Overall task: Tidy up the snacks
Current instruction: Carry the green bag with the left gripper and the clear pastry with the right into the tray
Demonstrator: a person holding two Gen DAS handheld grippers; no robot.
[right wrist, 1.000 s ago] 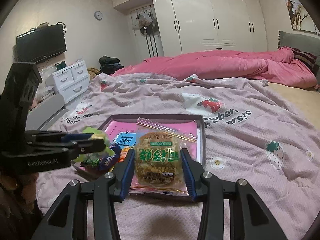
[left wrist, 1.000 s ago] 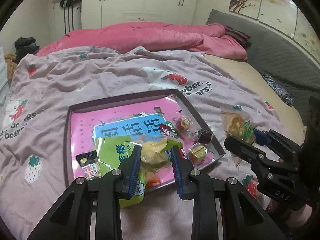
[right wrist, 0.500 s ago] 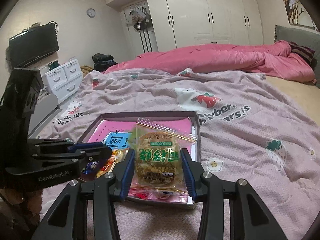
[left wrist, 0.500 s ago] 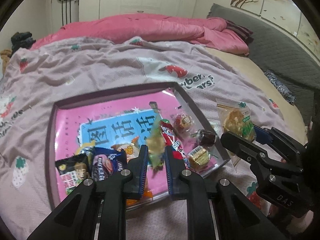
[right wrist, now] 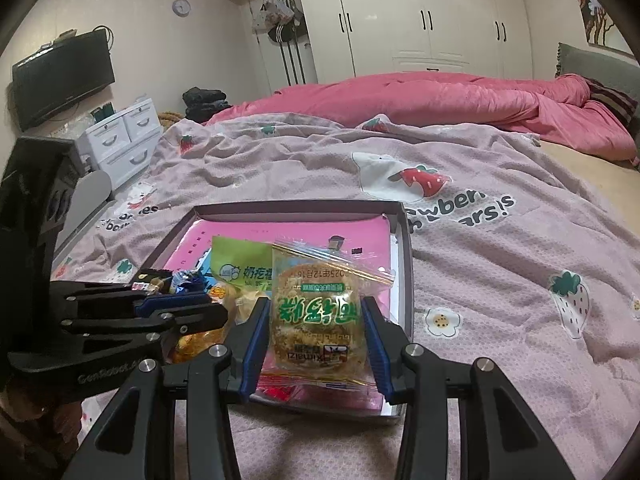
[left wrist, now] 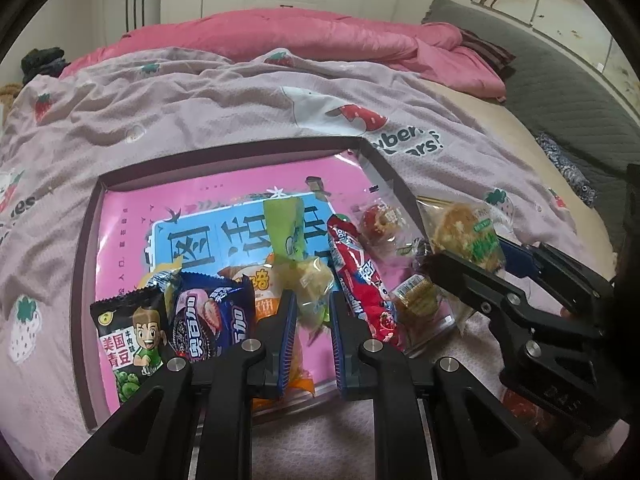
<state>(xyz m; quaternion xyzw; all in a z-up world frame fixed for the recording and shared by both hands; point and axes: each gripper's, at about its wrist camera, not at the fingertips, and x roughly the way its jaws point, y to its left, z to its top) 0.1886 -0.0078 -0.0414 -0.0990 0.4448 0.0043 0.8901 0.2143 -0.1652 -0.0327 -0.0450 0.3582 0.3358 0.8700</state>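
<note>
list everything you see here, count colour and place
shallow tray: 1, dark purple rim, pink lining, on bedspread
snack packets in tray: several, mixed colours, near edge
green-topped packet: 1, in left gripper
clear cookie packet: 1, green print, in right gripper
strawberry bedspread: 1, lilac
quilt: 1, pink, behind
wardrobe: 1, white
television: 1, black, wall
left gripper: black, blue pads
right gripper: black, blue pads

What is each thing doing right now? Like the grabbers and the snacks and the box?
left gripper: shut on the green snack pack
green snack pack: pinched, standing up over the tray
right gripper: shut on the clear cookie pack
clear cookie pack: held above the tray's near edge
tray: open, on the bedspread, snacks piled at its near end
red candy stick: lying in the tray
</note>
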